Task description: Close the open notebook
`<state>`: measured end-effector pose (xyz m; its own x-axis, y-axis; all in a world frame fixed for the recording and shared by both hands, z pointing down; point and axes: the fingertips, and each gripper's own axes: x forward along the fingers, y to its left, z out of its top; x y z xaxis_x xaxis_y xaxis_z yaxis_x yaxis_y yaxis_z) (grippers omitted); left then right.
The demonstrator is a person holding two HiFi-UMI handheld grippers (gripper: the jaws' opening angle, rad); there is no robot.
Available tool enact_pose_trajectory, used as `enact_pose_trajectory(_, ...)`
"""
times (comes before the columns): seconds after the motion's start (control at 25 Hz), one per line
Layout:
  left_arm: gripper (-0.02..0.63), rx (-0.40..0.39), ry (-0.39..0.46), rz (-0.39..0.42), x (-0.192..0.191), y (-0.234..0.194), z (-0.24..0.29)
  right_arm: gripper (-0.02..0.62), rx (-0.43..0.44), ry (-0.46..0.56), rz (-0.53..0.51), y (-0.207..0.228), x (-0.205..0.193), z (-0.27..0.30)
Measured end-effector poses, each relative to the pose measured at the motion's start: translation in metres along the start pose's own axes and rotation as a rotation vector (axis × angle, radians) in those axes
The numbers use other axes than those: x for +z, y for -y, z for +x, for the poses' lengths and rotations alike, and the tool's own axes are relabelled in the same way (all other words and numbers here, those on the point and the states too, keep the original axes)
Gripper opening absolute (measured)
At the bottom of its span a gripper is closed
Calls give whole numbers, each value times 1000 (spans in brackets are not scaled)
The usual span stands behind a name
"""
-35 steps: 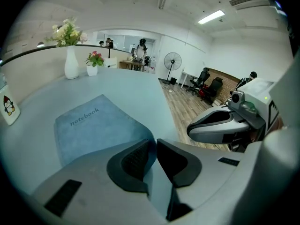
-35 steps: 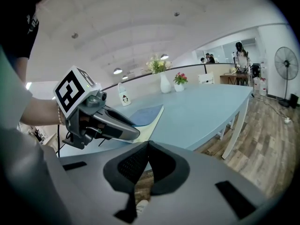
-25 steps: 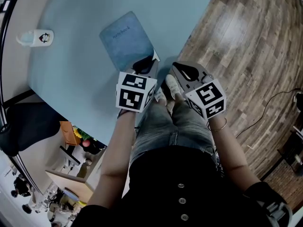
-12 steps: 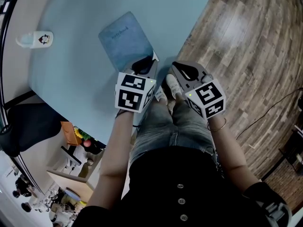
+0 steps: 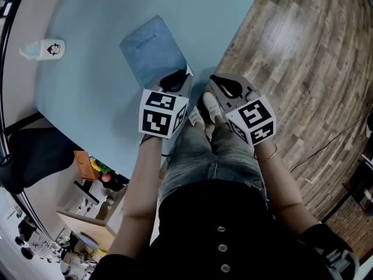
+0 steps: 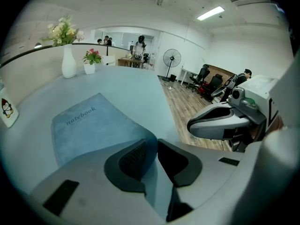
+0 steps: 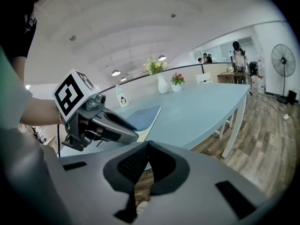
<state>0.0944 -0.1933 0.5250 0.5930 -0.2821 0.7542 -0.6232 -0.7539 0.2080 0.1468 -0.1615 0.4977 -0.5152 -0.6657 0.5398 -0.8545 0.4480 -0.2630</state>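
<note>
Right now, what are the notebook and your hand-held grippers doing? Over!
Left hand-held gripper just opening, nothing between jaws. Right hand-held gripper shut, empty. Notebook closed, flat on table. Nothing in the way.

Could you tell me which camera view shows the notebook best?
The left gripper view: the notebook is large, cover title legible. The head view shows it smaller from above; the right gripper view only at a shallow angle.
</note>
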Motion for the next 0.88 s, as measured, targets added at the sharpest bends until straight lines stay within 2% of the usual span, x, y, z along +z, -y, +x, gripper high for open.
enact_pose_trajectory(0.56, 133, -23, 5, 4, 0, 10, 0, 8, 3, 4, -11, 1, 3, -3)
enact_pose_trajectory(0.88, 137, -27, 36, -11, 4, 16, -8, 8, 4, 22, -15, 2, 11, -6)
